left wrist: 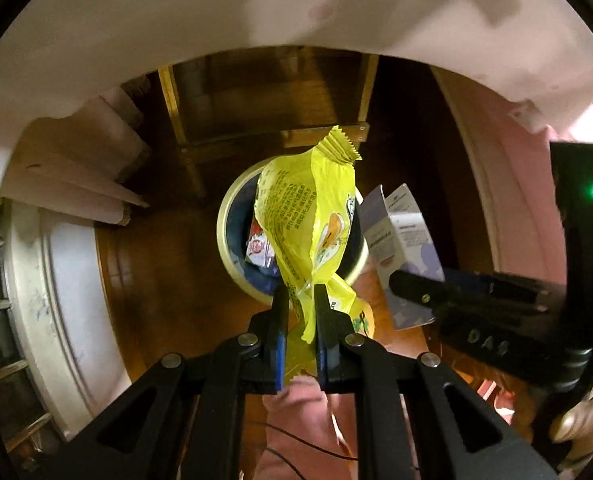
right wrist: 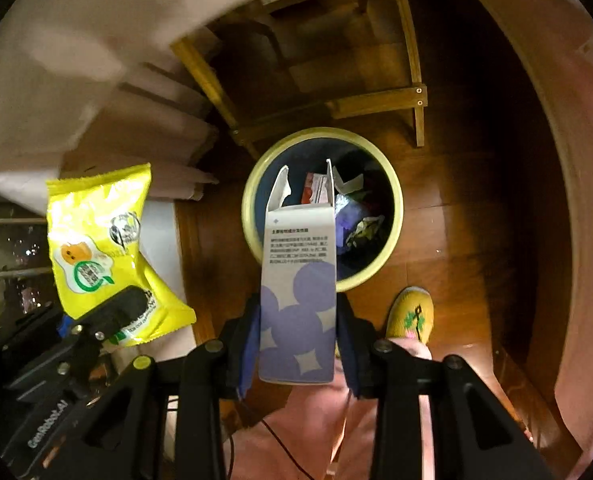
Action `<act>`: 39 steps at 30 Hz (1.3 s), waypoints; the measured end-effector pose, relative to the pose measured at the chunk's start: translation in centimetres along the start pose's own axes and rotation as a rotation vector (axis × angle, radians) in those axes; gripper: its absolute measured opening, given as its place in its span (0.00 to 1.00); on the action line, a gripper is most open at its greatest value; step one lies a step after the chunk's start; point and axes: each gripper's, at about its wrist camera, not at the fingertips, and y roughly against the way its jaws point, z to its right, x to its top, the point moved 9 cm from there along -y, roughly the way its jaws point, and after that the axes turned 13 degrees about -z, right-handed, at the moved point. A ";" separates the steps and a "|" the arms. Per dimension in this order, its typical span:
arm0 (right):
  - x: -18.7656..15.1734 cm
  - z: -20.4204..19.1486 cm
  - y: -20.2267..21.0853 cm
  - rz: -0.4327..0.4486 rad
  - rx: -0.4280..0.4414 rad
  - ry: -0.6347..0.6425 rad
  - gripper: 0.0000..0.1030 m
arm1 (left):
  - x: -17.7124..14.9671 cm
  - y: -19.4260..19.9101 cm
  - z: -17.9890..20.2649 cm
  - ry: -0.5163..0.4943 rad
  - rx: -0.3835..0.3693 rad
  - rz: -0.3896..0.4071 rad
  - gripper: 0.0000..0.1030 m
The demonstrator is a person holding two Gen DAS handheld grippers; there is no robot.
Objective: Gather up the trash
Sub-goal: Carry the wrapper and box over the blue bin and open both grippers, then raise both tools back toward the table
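My left gripper is shut on a yellow snack wrapper and holds it above a round bin with a pale yellow rim and dark inside, which holds several pieces of trash. My right gripper is shut on an opened white and purple carton, held upright over the near rim of the same bin. The wrapper and the left gripper also show at the left of the right wrist view. The carton and the right gripper show at the right of the left wrist view.
The bin stands on a dark wooden floor. A wooden frame with yellow legs stands just behind it. White cloth hangs above and to the left. A yellow slipper is on the floor beside the bin.
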 end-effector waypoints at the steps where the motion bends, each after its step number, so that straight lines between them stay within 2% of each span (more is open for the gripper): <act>1: 0.5 0.4 -0.4 0.000 0.001 -0.006 0.34 | 0.6 -0.8 0.0 -0.001 0.000 -0.001 0.09; 6: 3.0 1.6 -3.2 -0.003 0.015 -0.024 0.35 | 2.5 -3.5 0.3 -0.028 0.032 -0.002 0.10; 8: 3.8 1.6 -3.5 -0.002 0.024 -0.027 0.36 | 3.1 -3.9 0.3 -0.038 0.044 0.008 0.18; 10: 4.4 1.8 -3.6 0.005 0.025 -0.040 0.37 | 3.4 -4.0 0.3 -0.046 0.048 0.016 0.39; 11: 4.6 1.8 -3.7 0.006 0.032 -0.046 0.37 | 3.7 -3.9 0.4 -0.048 0.051 0.022 0.46; 12: 4.8 1.8 -3.7 0.002 0.046 -0.057 0.37 | 3.9 -3.6 0.1 -0.047 0.051 0.028 0.60; 14: 5.1 1.7 -3.6 0.000 0.067 -0.067 0.40 | 4.0 -3.2 -0.2 -0.037 0.045 0.040 0.67; 16: 5.4 1.4 -3.2 0.009 0.072 -0.064 0.56 | 3.9 -2.7 -0.9 -0.024 0.042 0.039 0.84; 18: 5.6 0.8 -2.5 0.022 0.076 -0.048 0.62 | 3.9 -1.9 -1.6 -0.003 0.049 0.050 0.86; 22: 5.4 -0.3 -0.9 0.038 0.077 -0.032 0.67 | 3.4 0.6 -2.6 0.025 0.061 0.071 0.92; 28: 3.8 -2.0 2.8 0.054 0.088 -0.027 0.68 | 1.8 6.1 -2.9 0.028 0.083 0.127 0.93; 34: 0.5 -4.1 8.4 0.071 0.075 -0.001 0.68 | -0.6 13.5 -2.1 0.000 0.068 0.187 0.93; 39: -2.2 -6.1 14.1 0.113 0.056 0.021 0.68 | -1.9 20.1 -1.4 -0.044 0.089 0.259 0.93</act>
